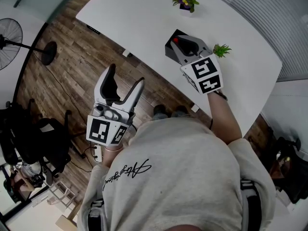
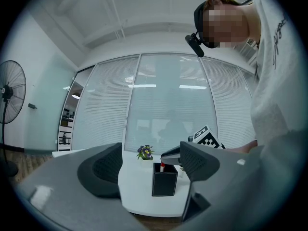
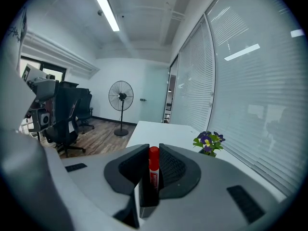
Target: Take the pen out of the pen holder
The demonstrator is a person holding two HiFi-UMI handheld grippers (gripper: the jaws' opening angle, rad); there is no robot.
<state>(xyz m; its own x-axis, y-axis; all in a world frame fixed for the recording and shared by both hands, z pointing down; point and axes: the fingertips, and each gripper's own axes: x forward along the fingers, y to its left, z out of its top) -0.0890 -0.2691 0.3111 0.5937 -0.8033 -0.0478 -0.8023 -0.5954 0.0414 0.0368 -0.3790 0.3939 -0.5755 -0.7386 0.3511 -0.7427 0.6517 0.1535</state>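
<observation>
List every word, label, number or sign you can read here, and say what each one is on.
Nothing reads clearly.
Cursive script on the sweatshirt: too looped and small to read.
White print on the red label of the pen: too small and blurred.
Square markers on the cubes: black-and-white patterns, no letters.
No print visible on the pen holder.
</observation>
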